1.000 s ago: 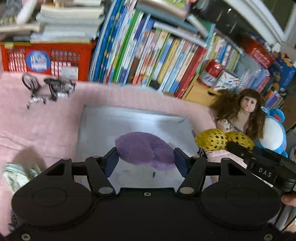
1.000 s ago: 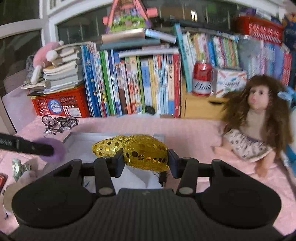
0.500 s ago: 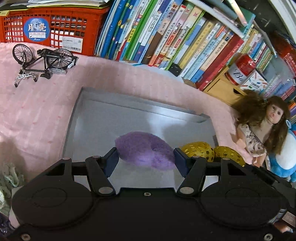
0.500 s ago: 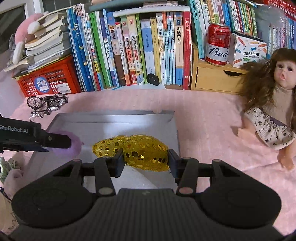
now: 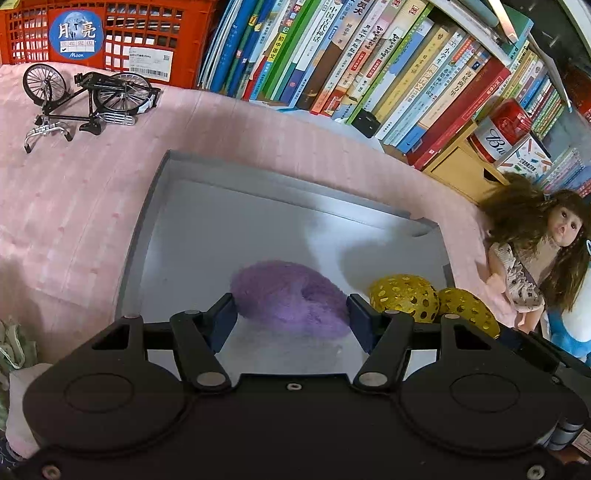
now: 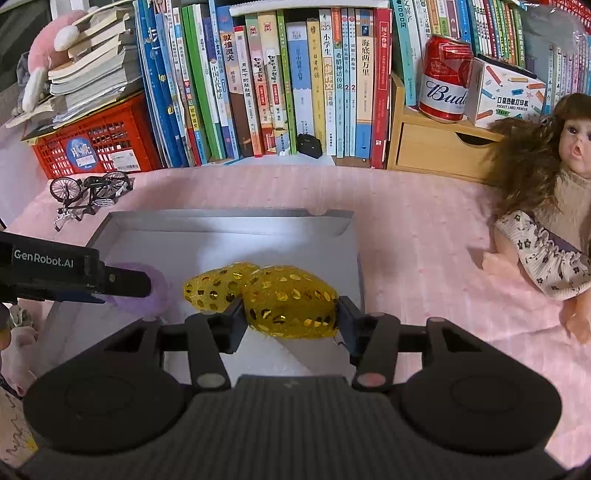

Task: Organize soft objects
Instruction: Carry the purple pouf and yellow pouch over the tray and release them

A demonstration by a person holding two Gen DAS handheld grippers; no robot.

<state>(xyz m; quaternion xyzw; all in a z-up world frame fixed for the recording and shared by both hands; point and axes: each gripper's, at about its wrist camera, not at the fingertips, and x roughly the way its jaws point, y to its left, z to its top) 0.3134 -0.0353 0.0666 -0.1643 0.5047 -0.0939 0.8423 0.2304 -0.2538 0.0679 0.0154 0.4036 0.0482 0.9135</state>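
Note:
My left gripper (image 5: pixel 290 319) is shut on a purple fuzzy soft object (image 5: pixel 288 297) and holds it low over the near half of a shallow grey tray (image 5: pixel 295 192). My right gripper (image 6: pixel 290 323) is shut on a gold sequinned soft object (image 6: pixel 280 299) and holds it over the tray (image 6: pixel 229 218) near its right side. In the left wrist view the gold object (image 5: pixel 406 297) shows just right of the purple one. In the right wrist view the left gripper (image 6: pixel 125 284) reaches in from the left, with the purple object (image 6: pixel 159 291) partly hidden behind it.
The tray lies on a pink cloth (image 6: pixel 424 236). A model bicycle (image 5: pixel 88 99) stands at the far left by a red crate (image 5: pixel 103 33). A row of books (image 6: pixel 280 81) and a wooden drawer with a red can (image 6: pixel 443 77) line the back. A doll (image 6: pixel 546 206) sits on the right.
Both grippers have tilted down and moved lower over the tray, each still holding its soft object. The tray now fills more of both views.

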